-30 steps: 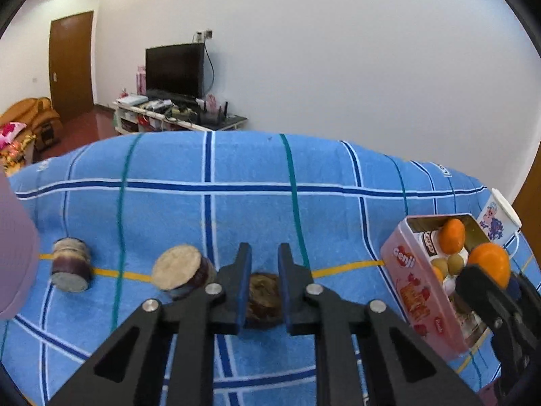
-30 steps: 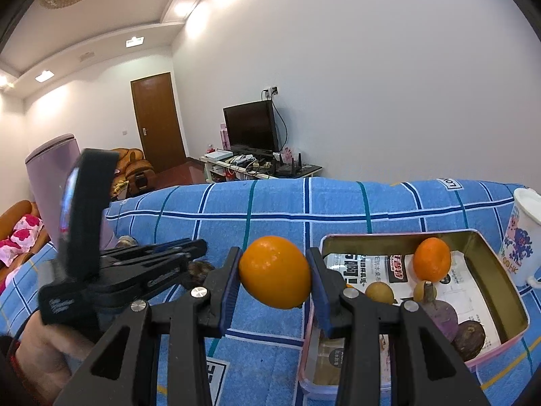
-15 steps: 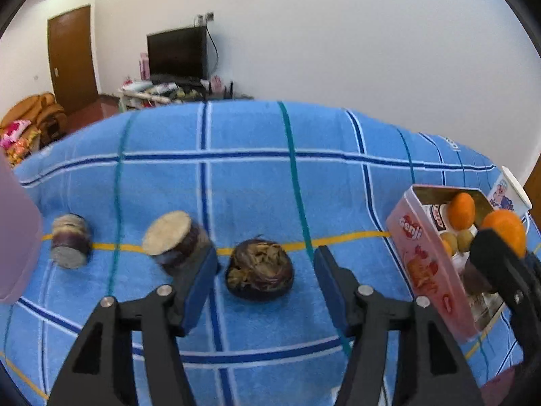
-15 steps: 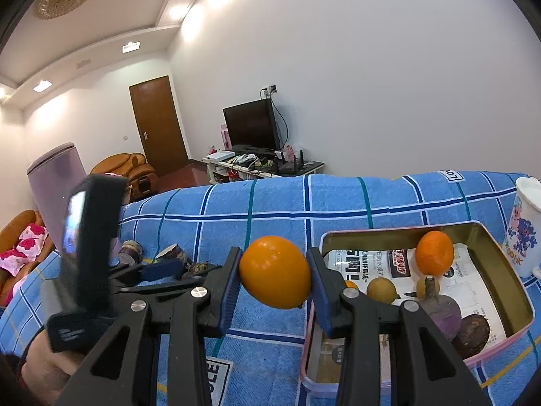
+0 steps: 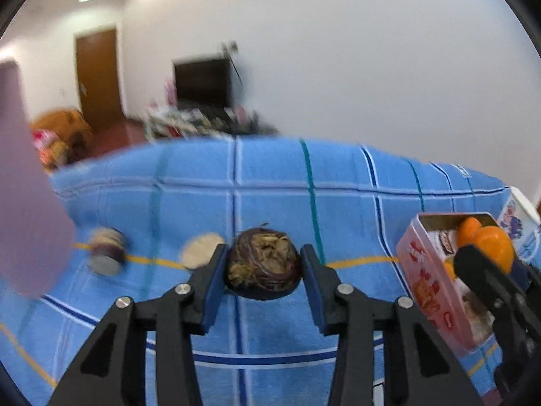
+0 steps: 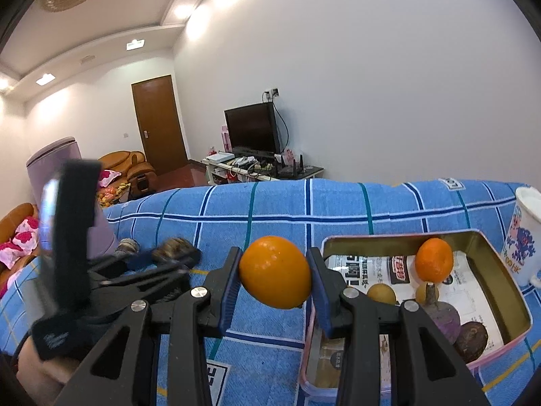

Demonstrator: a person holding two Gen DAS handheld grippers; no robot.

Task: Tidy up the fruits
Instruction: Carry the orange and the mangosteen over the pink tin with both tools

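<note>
Left claw (image 5: 263,272): its jaws are closing around the dark purple-brown round fruit with a rough, fibrous skin (image 5: 263,267); the blue pads sit right at the fruit's two sides, though I cannot tell whether they press on it.
Dark fruit: on the blue checked cloth (image 5: 277,203) over the table, between the left claw's fingers, about mid-table.
Right claw (image 6: 274,279): clenched on a smooth orange citrus fruit (image 6: 275,272), one blue pad against each side, the fruit held clear of the cloth.
Held orange: just left of the open pink rectangular tin with a gold inside (image 6: 503,272), at its near-left corner.
Tin contents: a second, smaller orange (image 6: 433,260) near the far wall, two small yellow-brown round fruits (image 6: 381,293) in the middle, a purple root-like piece with a stem stub (image 6: 443,314) and a dark brown round fruit (image 6: 471,340) nearer the front.
Tin seen from the left claw: to the right, its pink printed side (image 5: 426,280) facing that way.
Cut purple-skinned stubs with pale ends (image 5: 107,250): two on the cloth left of the dark fruit, blurred; the nearer one is partly behind the left claw's finger.
White mug with a blue print (image 6: 524,237): standing upright just right of the tin.
Lilac cylinder (image 6: 57,162): at the table's left end.
Person's hand (image 6: 37,370): at the base of the left claw.
</note>
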